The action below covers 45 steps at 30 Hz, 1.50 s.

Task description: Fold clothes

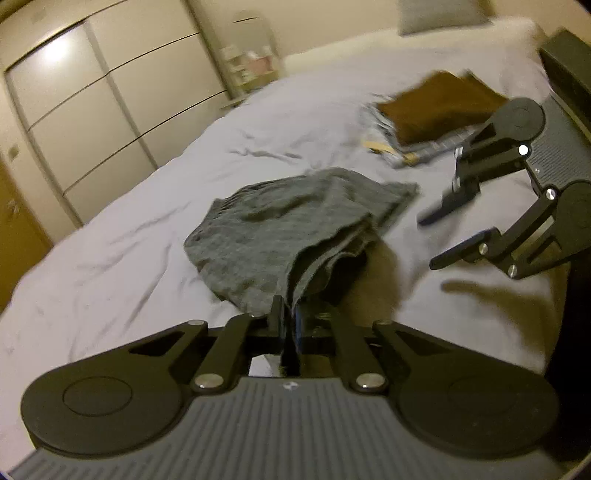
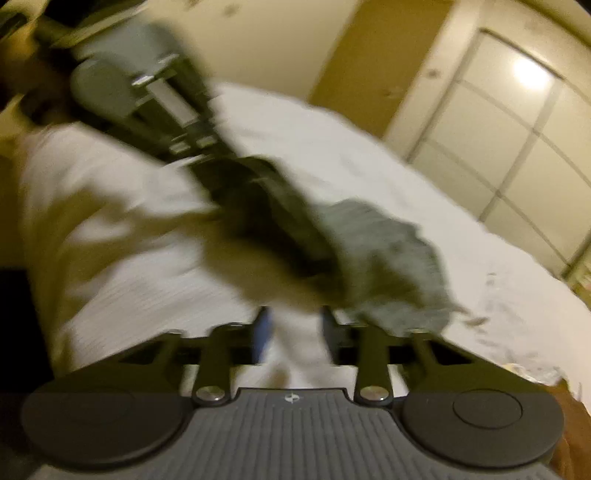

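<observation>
At the bottom centre of the left wrist view, the left gripper (image 1: 290, 317) is clenched on a gathered edge of the grey garment (image 1: 291, 225). From this pinched edge the garment runs up toward the middle of the frame and lies on the white bed sheet (image 1: 110, 266). It looks doubled over itself, with two layers showing at the open edge near the gripper (what kind of garment it is, I cannot tell). At the right of the same frame the right gripper (image 1: 443, 236) hangs over the sheet with its fingers apart and nothing between them, just beside the garment's right edge. The right wrist view is very blurred, but it shows the same: the right gripper (image 2: 293, 321) is released, and only bare sheet is seen between its fingers.

Farther back, in the upper right of the left view, a pile of folded clothes (image 1: 424, 136) lies on the bed with a brown piece (image 1: 443, 103) on top. A pillow (image 1: 439, 16) lies at the top edge, and a white wardrobe (image 1: 110, 110) fills the upper left.

My judgement is that some pieces are already folded and stacked, while the grey one is only partly folded and not yet flat or on the pile.

No brand or readable writing is visible; each gripper body carries only a small pale emblem, too small to read.
</observation>
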Each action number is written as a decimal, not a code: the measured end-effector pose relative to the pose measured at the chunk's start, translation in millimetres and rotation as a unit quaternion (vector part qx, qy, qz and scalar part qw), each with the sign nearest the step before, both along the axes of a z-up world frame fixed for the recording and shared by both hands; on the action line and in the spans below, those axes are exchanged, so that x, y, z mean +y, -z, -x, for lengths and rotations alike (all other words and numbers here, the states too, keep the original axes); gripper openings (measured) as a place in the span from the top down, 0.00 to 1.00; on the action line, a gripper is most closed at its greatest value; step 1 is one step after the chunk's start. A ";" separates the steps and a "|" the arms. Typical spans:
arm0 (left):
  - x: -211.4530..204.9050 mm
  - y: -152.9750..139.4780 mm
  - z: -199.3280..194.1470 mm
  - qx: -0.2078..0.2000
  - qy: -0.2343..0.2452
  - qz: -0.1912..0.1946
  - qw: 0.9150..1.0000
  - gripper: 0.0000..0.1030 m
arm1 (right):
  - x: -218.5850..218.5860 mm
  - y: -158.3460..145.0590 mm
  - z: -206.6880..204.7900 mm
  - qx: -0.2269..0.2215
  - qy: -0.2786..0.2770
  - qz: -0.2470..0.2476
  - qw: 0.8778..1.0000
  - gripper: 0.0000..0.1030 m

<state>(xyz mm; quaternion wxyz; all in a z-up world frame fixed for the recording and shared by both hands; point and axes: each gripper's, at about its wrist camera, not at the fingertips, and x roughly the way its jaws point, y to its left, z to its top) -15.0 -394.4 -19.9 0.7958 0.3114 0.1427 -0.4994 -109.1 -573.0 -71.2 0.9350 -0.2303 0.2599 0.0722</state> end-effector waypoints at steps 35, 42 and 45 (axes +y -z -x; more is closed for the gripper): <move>-12.8 6.6 21.7 -0.059 0.037 -0.025 0.997 0.99 | -20.5 -9.0 -20.4 -0.031 0.072 0.049 0.996 0.68; -30.0 -2.0 22.5 -0.058 0.077 -0.020 0.995 0.99 | 17.0 -7.7 16.6 -0.062 0.021 0.043 0.997 0.55; -35.0 -4.3 33.9 -0.072 0.119 -0.026 0.990 0.99 | 30.8 -8.0 15.1 -0.079 -0.012 0.072 0.994 0.51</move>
